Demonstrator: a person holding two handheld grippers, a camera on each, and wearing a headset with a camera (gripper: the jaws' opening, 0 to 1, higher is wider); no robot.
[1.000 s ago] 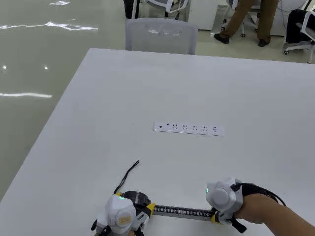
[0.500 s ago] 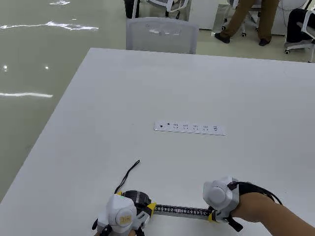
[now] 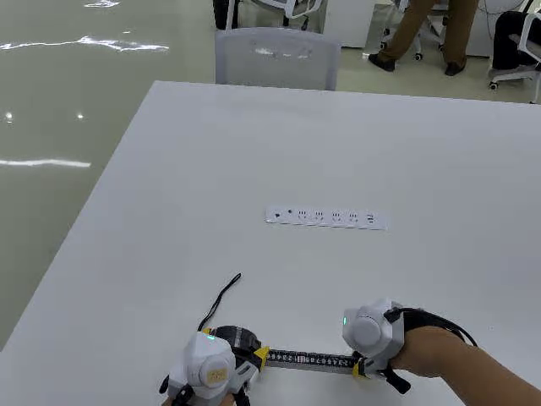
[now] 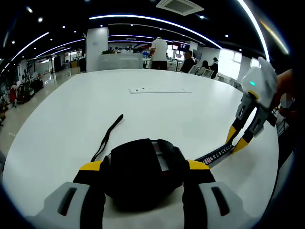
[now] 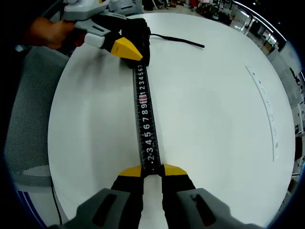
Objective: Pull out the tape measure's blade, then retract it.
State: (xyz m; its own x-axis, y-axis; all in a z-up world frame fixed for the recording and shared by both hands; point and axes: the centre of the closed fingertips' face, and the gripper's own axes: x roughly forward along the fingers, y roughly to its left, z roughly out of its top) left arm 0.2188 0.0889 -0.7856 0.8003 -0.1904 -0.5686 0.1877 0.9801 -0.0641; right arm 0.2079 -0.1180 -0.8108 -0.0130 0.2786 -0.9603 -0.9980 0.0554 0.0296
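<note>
1. We have the left gripper (image 4: 144, 167) clenched around the black tape measure case (image 3: 239, 341), one yellow-tipped jaw on each flank. The case sits on the white table (image 3: 254, 152), near its front edge.
2. The right gripper (image 5: 152, 171) pinches the free end of the blade (image 5: 144, 109), with its jaws closed on the tip. The blade runs straight and flat along the table between the two grippers.
3. The case's wrist strap (image 4: 107, 136) trails loose on the table beyond the case. A power strip (image 3: 325, 218) lies well apart, further up the table.
4. We judge that we are in the middle of the task: a short stretch of blade is out, and it is not yet back in the case. From this moment alone we cannot tell whether we are on the outward pull or the return.
5. Either way, the next move calls for a firm clamp on the case and right-gripper travel only along the blade's own line. For the return, we should walk the tip back toward the case mouth under control, not let it snap.
</note>
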